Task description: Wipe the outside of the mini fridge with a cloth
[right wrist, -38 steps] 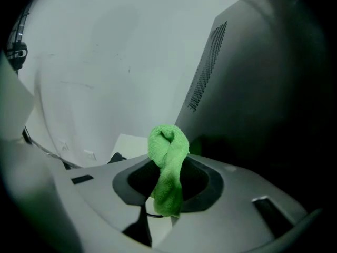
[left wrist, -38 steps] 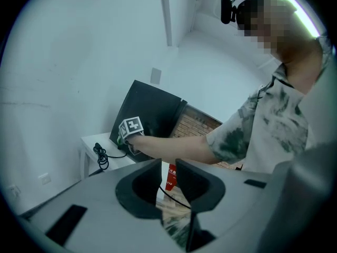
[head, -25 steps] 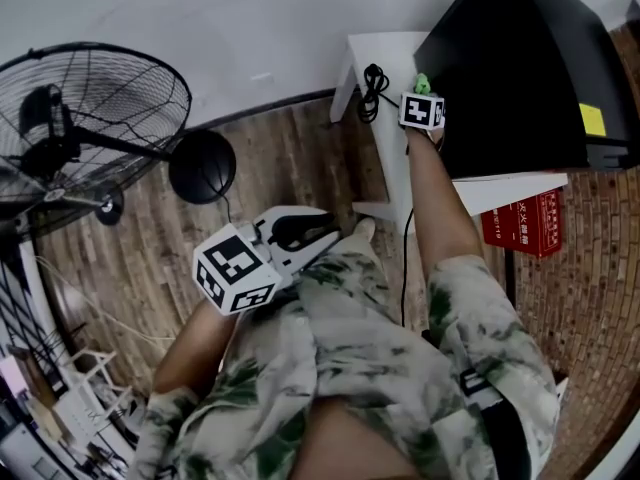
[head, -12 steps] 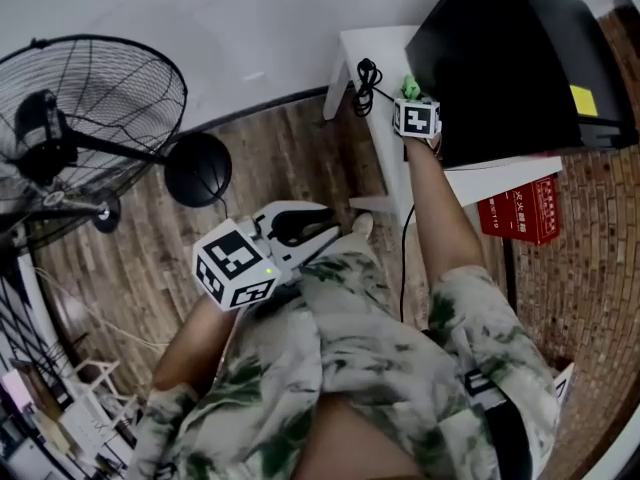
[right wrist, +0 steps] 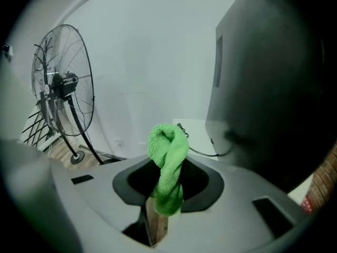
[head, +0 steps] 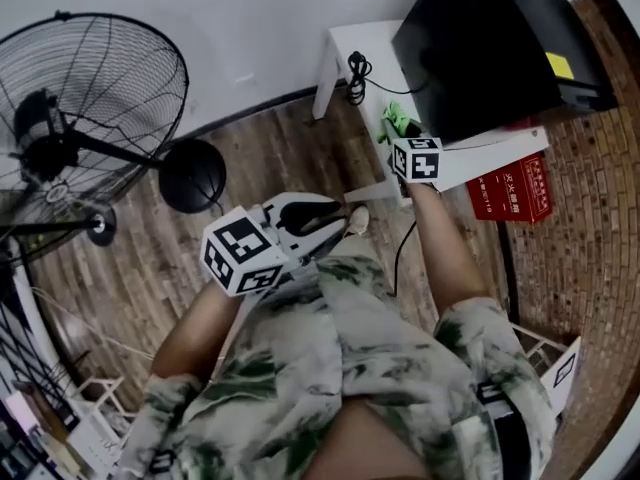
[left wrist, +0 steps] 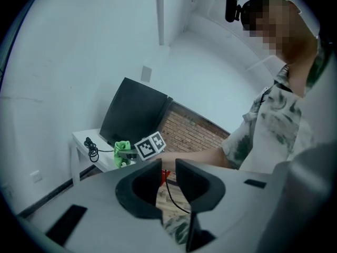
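From the head view, the mini fridge was a plain black box with a yellow sticker near one corner, standing on a white table against the wall. My right tool hung just off the table's near edge, beside the fridge, with one green cloth bunched at its tip. My left tool sat low by my chest, well apart from the table. One black cable lay coiled on the table, one red box lay on the floor by it, and one standing fan was off to the left.

In the left gripper view, my left tool's jaws stood a narrow gap apart with nothing between them. The fridge and the cloth showed far beyond.

In the right gripper view, my right tool was pinching the cloth – a fuzzy green fold rising upright from the jaws. The fridge's dark side filled the right, close by, though I couldn't tell whether the cloth touched it.
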The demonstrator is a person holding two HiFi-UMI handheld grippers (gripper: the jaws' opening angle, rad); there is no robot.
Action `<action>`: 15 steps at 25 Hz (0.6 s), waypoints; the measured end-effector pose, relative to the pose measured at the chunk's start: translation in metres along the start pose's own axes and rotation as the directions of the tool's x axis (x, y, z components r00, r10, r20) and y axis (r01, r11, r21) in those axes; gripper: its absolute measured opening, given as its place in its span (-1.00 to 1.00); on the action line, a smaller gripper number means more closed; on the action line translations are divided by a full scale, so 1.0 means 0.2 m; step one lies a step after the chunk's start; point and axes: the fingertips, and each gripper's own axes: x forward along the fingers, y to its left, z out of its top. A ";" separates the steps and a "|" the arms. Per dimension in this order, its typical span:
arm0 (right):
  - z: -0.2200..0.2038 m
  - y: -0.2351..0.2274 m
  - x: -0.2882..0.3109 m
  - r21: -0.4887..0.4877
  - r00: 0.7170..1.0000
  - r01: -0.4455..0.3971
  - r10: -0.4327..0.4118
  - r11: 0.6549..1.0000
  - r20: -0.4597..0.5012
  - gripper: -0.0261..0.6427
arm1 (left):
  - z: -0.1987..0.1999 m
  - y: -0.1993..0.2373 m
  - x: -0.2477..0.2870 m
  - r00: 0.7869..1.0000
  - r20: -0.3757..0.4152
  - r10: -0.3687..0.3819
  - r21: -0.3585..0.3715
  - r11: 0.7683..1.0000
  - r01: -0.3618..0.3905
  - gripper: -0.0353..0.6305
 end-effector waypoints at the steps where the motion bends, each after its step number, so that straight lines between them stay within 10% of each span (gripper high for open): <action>1: -0.02 0.04 -0.07 0.000 1.000 -0.018 0.018 1.000 0.011 -0.57 | -0.02 -0.02 0.00 1.000 -0.002 -0.011 0.000 1.000 0.011 -0.62; 15: -0.32 0.37 -1.01 -0.029 0.943 -0.317 0.318 0.948 0.099 -0.57 | -0.22 -0.24 0.17 0.999 -0.036 -0.014 0.006 1.000 0.014 -0.63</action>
